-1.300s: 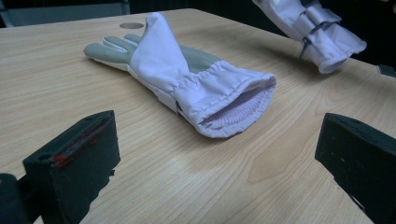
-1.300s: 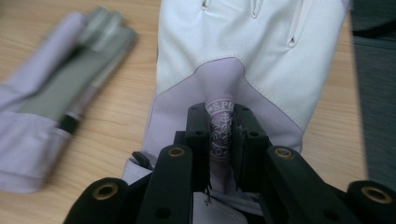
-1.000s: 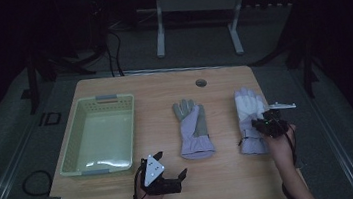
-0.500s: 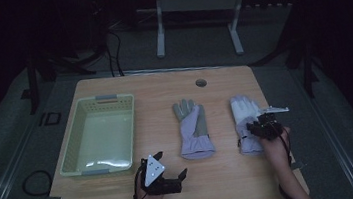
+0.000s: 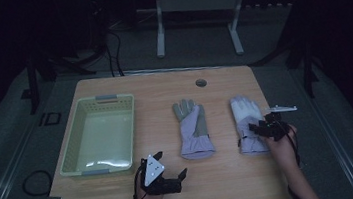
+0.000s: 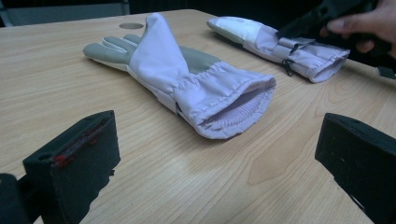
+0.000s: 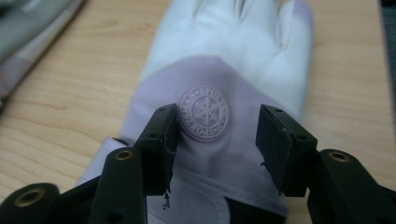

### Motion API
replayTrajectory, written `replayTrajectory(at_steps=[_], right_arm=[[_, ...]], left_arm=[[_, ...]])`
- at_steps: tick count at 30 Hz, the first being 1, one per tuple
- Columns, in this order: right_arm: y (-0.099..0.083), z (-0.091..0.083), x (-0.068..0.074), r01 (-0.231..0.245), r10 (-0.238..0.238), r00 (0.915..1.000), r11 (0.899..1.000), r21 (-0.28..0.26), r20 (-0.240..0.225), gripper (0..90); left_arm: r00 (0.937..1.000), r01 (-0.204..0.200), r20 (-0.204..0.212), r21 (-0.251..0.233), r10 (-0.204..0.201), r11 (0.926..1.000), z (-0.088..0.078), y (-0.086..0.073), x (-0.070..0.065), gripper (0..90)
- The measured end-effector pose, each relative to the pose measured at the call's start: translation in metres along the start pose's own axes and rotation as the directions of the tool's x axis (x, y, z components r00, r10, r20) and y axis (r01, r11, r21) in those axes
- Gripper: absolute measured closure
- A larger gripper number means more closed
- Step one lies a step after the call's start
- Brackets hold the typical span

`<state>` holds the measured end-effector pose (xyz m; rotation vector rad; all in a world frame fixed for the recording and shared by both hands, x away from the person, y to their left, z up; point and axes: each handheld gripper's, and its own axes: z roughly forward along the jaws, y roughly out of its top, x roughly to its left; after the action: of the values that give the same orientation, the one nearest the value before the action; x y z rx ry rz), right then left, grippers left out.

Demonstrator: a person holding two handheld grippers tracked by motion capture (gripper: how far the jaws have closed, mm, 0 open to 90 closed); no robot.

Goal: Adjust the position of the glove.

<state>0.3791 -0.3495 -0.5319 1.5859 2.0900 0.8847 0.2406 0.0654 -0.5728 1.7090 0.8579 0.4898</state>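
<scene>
While the left hand-held gripper (image 5: 183, 174) rests at the near edge of the bench (image 5: 225, 189), its jaws stand wide apart w/ nothing between them — released, pointing toward the gloves. A bit farther in and to the right, the right hand-held gripper (image 7: 215, 140) sits over the cuff end of the right glove (image 7: 224, 74); its jaws have just been opening and now stand apart above the round snowflake badge (image 7: 204, 113), pads not pressing the fabric, so nothing is held. That glove lies flat, back up, near the right edge of the bench. The left glove (image 5: 194, 127) lies mid-bench, palm side up, cuff gaping toward the near side, well apart from its mate. Farther left is the pale green basket (image 5: 72, 151), nothing in it that I can see.

Handling, by my guess: gloves look padded, soft, light — they'll flop and fold when lifted, fabric prob. a bit slick. Best hold is the gathered cuff or its hem, where there's bulk to pinch; flat back would just bunch up.
</scene>
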Motion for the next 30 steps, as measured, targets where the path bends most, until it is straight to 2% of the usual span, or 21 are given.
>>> replayTrajectory(at_steps=[2, 3, 5, 8, 9, 10, 11, 14, 17, 18, 20, 22, 23, 27, 30], right_arm=[[-0.004, 0.003, 0.001, 0.009, -0.009, 1.0000, 1.000, -0.003, 0.003, 48.2], [-0.009, 0.006, 0.003, 0.030, -0.030, 0.9995, 0.999, -0.032, 0.011, 47.3], [-0.012, 0.007, 0.005, 0.059, -0.058, 0.9982, 0.997, -0.049, 0.014, 46.0], [-0.013, 0.007, 0.003, 0.054, -0.054, 0.9986, 0.997, -0.053, 0.002, 46.1], [-0.013, 0.007, 0.000, 0.060, -0.061, 0.9976, 0.997, -0.043, -0.032, 52.3], [-0.013, 0.007, 0.000, 0.060, -0.061, 0.9976, 0.997, -0.043, -0.032, 52.3], [-0.012, 0.006, -0.001, 0.053, -0.055, 0.9971, 0.998, -0.039, -0.052, 62.0], [-0.013, 0.005, 0.002, 0.064, -0.066, 0.9961, 0.997, -0.044, -0.059, 71.5], [-0.013, 0.004, 0.004, 0.059, -0.062, 0.9967, 0.997, -0.049, -0.053, 75.2], [-0.013, 0.002, 0.005, 0.035, -0.038, 0.9977, 0.998, -0.052, -0.056, 79.1], [-0.012, -0.001, 0.005, 0.019, -0.022, 0.9979, 0.998, -0.061, -0.060, 86.6], [-0.011, -0.004, 0.006, 0.017, -0.021, 0.9981, 0.997, -0.070, -0.058, 87.5], [-0.009, -0.008, 0.006, 0.000, -0.003, 0.9988, 0.997, -0.072, -0.049, 88.1], [-0.004, -0.015, 0.008, 0.005, -0.006, 0.9999, 0.996, -0.086, -0.011, 88.2], [-0.003, -0.013, 0.008, 0.017, -0.017, 0.9998, 0.997, -0.076, -0.009, 87.9]], left_arm=[[1.0000, -0.003, -0.001, 0.001, 0.003, 1.0000, 0.000, 0.000, 0.000, 0.0], [1.0000, -0.002, -0.002, 0.001, 0.002, 1.0000, 0.000, 0.000, 0.000, 0.0], [1.0000, -0.003, -0.002, 0.001, 0.003, 1.0000, 0.000, 0.000, 0.000, 0.0], [1.0000, -0.003, -0.002, 0.002, 0.003, 1.0000, 0.000, 0.000, 0.000, 0.0], [1.0000, -0.004, -0.003, 0.001, 0.004, 1.0000, 0.000, 0.000, 0.000, 0.0], [1.0000, -0.004, -0.003, 0.001, 0.004, 1.0000, 0.000, 0.000, 0.000, 0.0], [1.0000, -0.005, -0.004, 0.002, 0.005, 1.0000, 0.000, 0.000, 0.000, 0.0], [1.0000, -0.005, -0.004, 0.002, 0.005, 1.0000, 0.000, 0.000, 0.000, 0.0], [1.0000, -0.004, -0.004, 0.002, 0.004, 1.0000, 0.000, 0.000, 0.000, 0.0], [1.0000, -0.004, -0.004, 0.001, 0.004, 1.0000, 0.000, 0.000, 0.000, 0.0], [1.0000, -0.004, -0.005, 0.002, 0.004, 1.0000, 0.000, 0.000, 0.000, 0.0], [1.0000, -0.003, -0.005, 0.002, 0.003, 1.0000, 0.000, 0.000, 0.000, 0.0], [1.0000, -0.002, -0.005, 0.002, 0.002, 1.0000, 0.000, 0.000, 0.000, 0.0], [1.0000, -0.002, -0.004, 0.002, 0.002, 1.0000, 0.000, 0.000, 0.000, 0.0], [1.0000, -0.001, -0.004, 0.002, 0.001, 1.0000, 0.000, 0.000, 0.000, 0.0]])
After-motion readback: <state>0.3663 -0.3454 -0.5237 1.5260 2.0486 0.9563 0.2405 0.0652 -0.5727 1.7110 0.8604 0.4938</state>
